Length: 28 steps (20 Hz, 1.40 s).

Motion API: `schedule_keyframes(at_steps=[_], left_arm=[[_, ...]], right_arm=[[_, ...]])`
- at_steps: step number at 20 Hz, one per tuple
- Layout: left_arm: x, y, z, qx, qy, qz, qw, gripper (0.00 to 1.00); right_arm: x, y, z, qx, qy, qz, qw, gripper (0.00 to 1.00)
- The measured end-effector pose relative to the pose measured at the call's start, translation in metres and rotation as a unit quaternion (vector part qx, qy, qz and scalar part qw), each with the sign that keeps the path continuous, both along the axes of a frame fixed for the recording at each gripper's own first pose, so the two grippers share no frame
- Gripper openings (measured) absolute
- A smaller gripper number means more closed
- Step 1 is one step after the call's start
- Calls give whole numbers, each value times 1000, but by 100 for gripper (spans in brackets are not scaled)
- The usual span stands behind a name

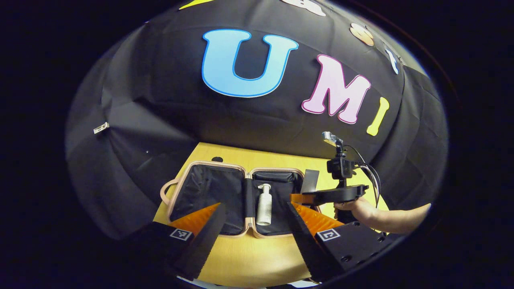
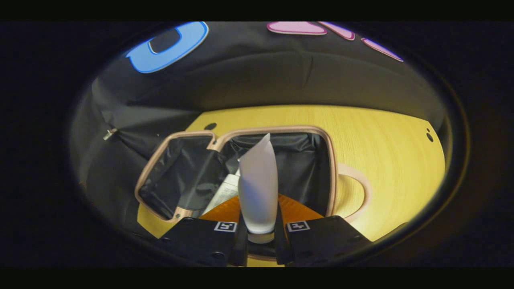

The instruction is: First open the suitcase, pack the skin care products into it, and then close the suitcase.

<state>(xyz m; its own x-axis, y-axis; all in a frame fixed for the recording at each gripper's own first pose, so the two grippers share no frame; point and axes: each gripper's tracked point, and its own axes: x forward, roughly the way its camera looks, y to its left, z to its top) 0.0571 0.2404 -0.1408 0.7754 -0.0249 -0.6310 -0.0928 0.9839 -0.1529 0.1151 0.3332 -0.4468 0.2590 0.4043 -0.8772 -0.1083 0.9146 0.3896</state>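
In the left gripper view the suitcase [image 1: 237, 200] lies open on the table [image 1: 249, 257] with one pump bottle [image 1: 264, 204] already inside; the left gripper [image 1: 253, 224] hangs empty, fingers apart.

In the right gripper view the right gripper [image 2: 259, 237] is clamped on a white tube [image 2: 258, 192] above the open case; placing it and closing remain

table [image 1: 257, 257]: yellow wood | on it: open suitcase [image 1: 209, 188], lying flat

A recording booth: black cloth wall [image 1: 168, 120] fills the upper frame, behind a bare wooden table [image 1: 257, 257] below.
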Motion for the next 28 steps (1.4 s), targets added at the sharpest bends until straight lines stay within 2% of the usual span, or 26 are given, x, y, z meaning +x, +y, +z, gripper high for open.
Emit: schedule_keyframes(at_steps=[1, 2, 3, 4, 5, 6, 7, 8, 9, 12, 13, 16, 17, 19, 23, 28], left_arm=[[-5, 5, 2, 1, -1, 6, 1000, 97], [-11, 11, 4, 2, -2, 10, 1000, 97], [-15, 15, 6, 2, -2, 13, 1000, 97], [-18, 20, 7, 2, -4, 16, 1000, 97], [-19, 24, 10, 3, -7, 18, 1000, 97], [-22, 27, 11, 8, -9, 20, 1000, 97], [-24, 29, 12, 11, -11, 21, 1000, 97], [-25, 30, 14, 11, -16, 22, 1000, 97], [-25, 29, 15, 10, -20, 22, 1000, 97], [-29, 36, 9, 10, -31, 34, 999, 97], [-30, 42, 8, 15, -40, 40, 998, 97], [-31, 64, 2, 13, -74, 59, 995, 96], [-30, 77, 0, 8, -82, 77, 994, 97], [-32, 105, -13, -7, -78, 106, 991, 96], [-28, 174, -50, 16, -45, 144, 988, 97], [14, 215, -86, 43, -28, 148, 988, 96]], right_arm=[[-5, 3, -9, -3, 26, -6, 1000, 22], [-10, 4, -20, -6, 52, -10, 999, 22], [-18, 3, -30, -14, 82, -8, 996, 39], [-23, 3, -38, -17, 103, -5, 995, 41], [-31, 3, -48, -25, 118, 0, 993, 24], [-35, 1, -50, -29, 129, 2, 991, 27], [-34, 3, -51, -27, 128, -2, 991, 37], [-27, 4, -51, -25, 118, -8, 993, 31], [-21, 5, -50, -21, 110, -19, 993, 30], [-17, 2, -37, -8, 119, -38, 992, 72], [-14, 6, -33, 1, 109, -47, 993, 78], [5, -10, -2, -6, 29, -64, 998, 93], [12, -19, 17, -5, -4, -69, 998, 98], [21, -45, 57, -4, -66, -77, 995, 98], [20, -87, 145, -22, -192, -72, 979, 97], [4, -136, 231, -46, -302, -67, 950, 97]])
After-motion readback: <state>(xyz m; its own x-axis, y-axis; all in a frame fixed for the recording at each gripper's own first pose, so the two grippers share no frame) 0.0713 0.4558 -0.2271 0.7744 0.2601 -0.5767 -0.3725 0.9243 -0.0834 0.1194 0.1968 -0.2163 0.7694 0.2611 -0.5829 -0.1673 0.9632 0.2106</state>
